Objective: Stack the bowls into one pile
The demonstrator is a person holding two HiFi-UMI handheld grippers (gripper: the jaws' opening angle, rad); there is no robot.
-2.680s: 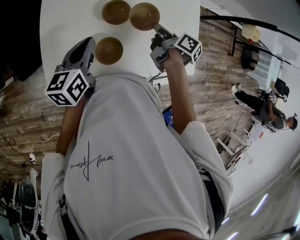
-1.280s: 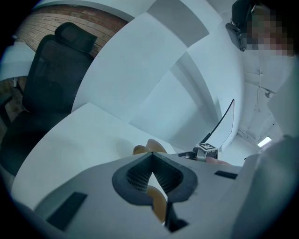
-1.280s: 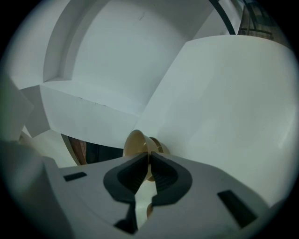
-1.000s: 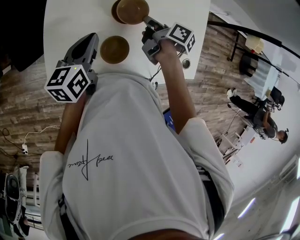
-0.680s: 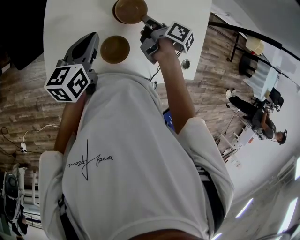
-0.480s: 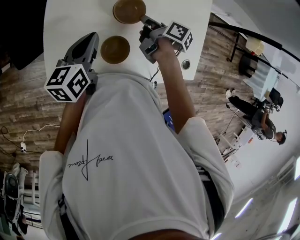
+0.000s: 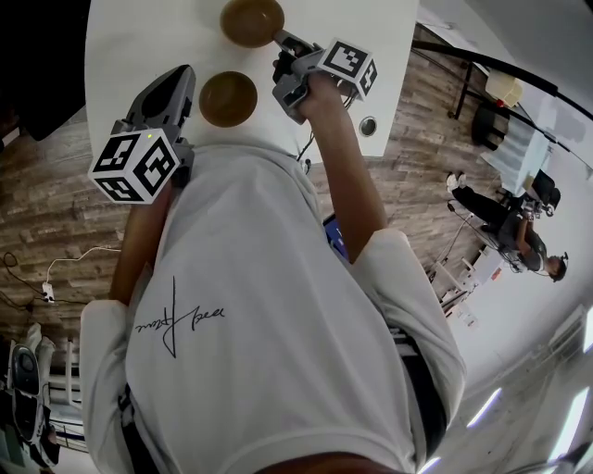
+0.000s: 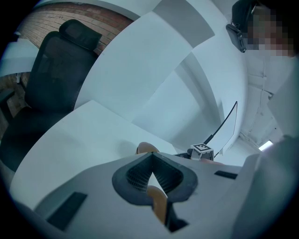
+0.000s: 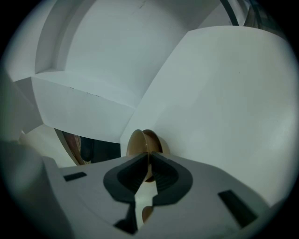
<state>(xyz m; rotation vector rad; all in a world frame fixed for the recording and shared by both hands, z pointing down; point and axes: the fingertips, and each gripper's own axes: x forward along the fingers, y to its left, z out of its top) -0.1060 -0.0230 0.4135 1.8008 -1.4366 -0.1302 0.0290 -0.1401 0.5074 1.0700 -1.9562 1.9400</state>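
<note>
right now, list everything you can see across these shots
nested brown round bowls: apparently 2, brown, table's far edge
single brown round bowl: 1, brown, nearer the person
white table: 1, white, under the bowls
black office chair: 1, black, beyond the table
wood-plank floor: brown, around the table
background person: 1, dark clothes, far right
white t-shirt: 1, wearer's
left gripper: grey, jaws on single bowl's rim
right gripper: grey, jaws on nested bowls' rim
</note>
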